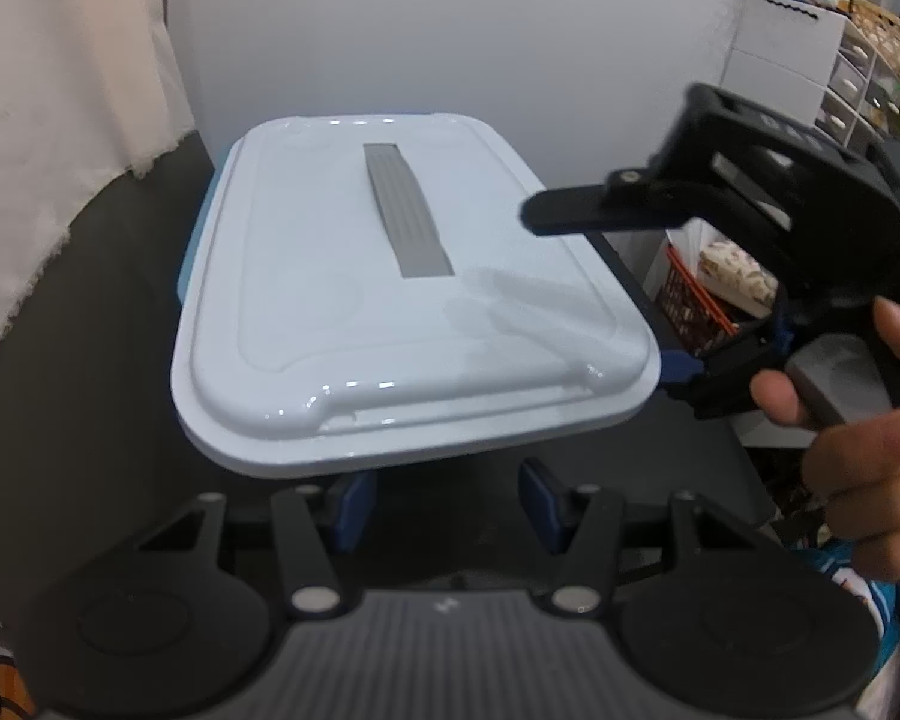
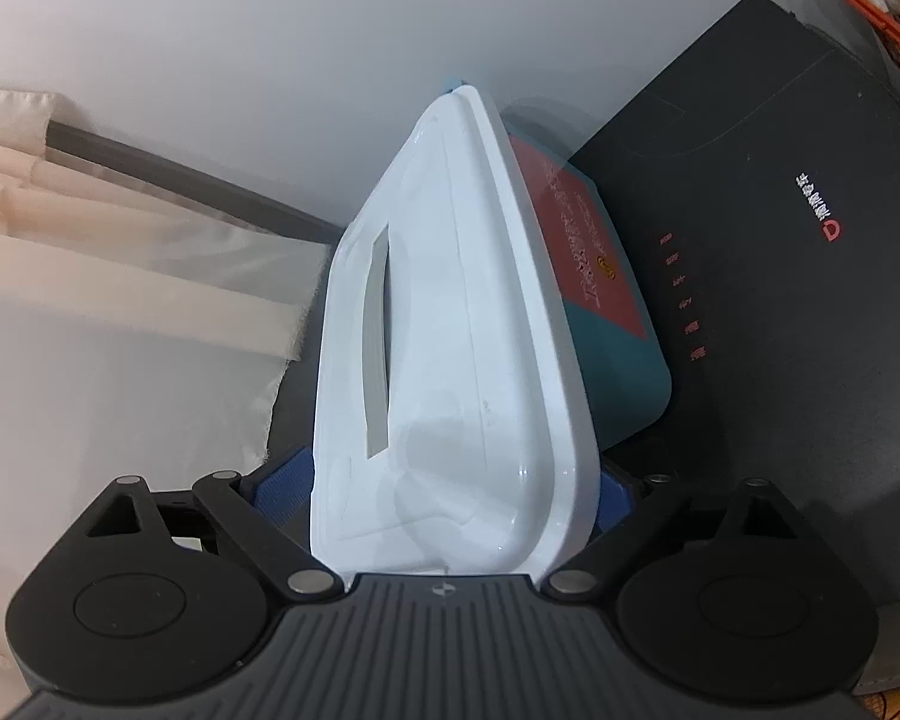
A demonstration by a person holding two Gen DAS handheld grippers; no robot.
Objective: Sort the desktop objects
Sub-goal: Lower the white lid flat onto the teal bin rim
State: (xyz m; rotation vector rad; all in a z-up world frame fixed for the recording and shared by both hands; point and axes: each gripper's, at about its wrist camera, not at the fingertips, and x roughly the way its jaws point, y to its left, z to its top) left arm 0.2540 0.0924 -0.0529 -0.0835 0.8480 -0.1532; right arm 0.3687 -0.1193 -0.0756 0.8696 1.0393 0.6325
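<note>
Both tongs (image 1: 444,504) (image 2: 456,492) agape

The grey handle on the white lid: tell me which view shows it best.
Left wrist: the grey handle lies in full view on the white lid, seen from above. The right wrist view shows the handle only edge-on, as a narrow strip.

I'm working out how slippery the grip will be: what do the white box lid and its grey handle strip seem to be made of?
The white lid looks like glossy moulded plastic: bright highlights run along its rounded raised rim and the right gripper casts a soft shadow on it. The grey handle strip looks matte, with lengthwise ribs, probably a softer or textured plastic, though rubber can't be ruled out.
</note>
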